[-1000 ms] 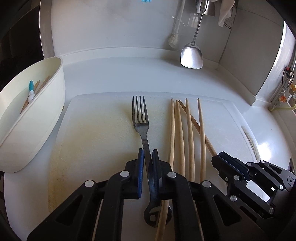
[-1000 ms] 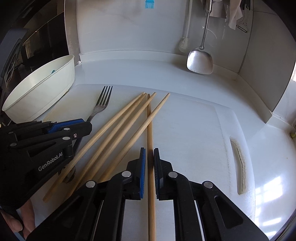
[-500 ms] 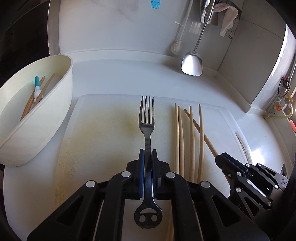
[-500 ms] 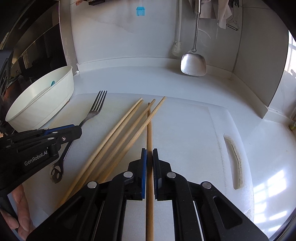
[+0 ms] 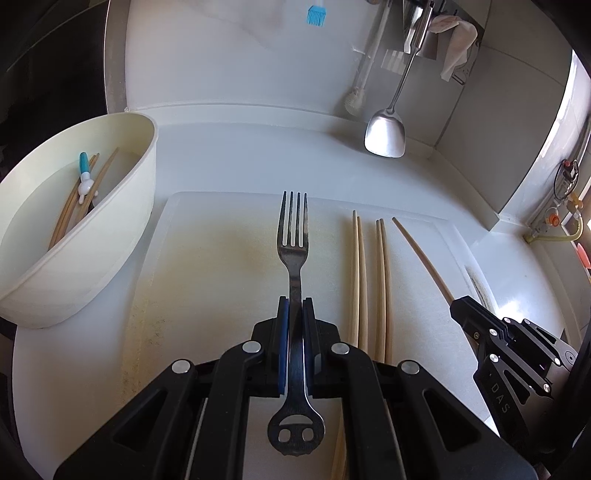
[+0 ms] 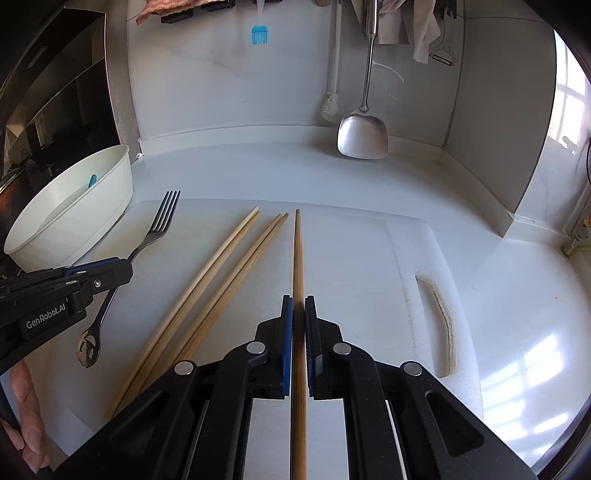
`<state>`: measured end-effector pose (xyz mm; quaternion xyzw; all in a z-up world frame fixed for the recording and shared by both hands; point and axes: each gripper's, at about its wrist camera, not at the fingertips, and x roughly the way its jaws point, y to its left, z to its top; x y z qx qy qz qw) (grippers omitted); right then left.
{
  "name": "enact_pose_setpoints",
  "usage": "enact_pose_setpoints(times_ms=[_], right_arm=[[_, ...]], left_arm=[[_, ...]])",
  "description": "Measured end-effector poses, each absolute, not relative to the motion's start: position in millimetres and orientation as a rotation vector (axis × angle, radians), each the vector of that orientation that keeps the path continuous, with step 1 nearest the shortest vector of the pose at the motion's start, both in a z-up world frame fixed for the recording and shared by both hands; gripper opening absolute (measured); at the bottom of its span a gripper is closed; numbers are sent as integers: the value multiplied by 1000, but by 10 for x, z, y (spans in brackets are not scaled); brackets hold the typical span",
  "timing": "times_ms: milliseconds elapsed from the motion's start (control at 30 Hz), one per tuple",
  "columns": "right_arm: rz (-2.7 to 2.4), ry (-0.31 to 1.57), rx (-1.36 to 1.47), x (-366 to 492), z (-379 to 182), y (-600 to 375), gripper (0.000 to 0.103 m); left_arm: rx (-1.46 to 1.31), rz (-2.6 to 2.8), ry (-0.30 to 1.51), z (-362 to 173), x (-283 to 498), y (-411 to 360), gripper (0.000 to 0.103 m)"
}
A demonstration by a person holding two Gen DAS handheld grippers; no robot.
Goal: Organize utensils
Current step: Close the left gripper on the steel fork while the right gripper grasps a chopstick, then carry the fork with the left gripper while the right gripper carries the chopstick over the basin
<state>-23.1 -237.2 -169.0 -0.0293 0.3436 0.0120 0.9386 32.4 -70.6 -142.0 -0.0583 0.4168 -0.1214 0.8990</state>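
My left gripper (image 5: 294, 308) is shut on the handle of a dark metal fork (image 5: 293, 236), held a little above the white cutting board (image 5: 207, 266) with its tines pointing away. My right gripper (image 6: 298, 306) is shut on one wooden chopstick (image 6: 297, 258), lifted clear of the board. Several more chopsticks (image 6: 221, 269) lie side by side on the board between the two grippers. A cream oval bowl (image 5: 122, 206) at the left holds chopsticks and a blue-handled utensil (image 5: 84, 173). In the right wrist view the fork (image 6: 159, 229) and left gripper (image 6: 122, 267) sit at the left.
A steel spatula (image 6: 364, 136) and a white brush (image 6: 330, 107) hang against the back wall over the white counter. A blue silicone brush (image 6: 259, 35) hangs higher up. The board's handle slot (image 6: 439, 317) is at the right. A hand (image 6: 26, 406) shows at the lower left.
The fork has come up off the board in my left gripper, away from the chopsticks. My right gripper has lifted its chopstick out of the pile and swung it apart from the others.
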Motion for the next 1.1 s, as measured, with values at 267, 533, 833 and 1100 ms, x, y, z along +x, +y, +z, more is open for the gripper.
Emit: enact_pose_setpoints(times_ms=[267,533,833,1100], right_arm=[[35,690,-51,-289,-1621,-2358,6],[80,654,-66,-283,-1338,-2227,6],[177,601,-97,-152,-900,-1877,6],[218,563,-103,118,-586,-1150,6]], left_arm=[[-126,-247,853,-1352,299,-686,8],[-135,-211,817,-1026,274,-594,8],[-168,-123,768,-602,215,-230,8],[-160,-98,726,-285,453,438,8]])
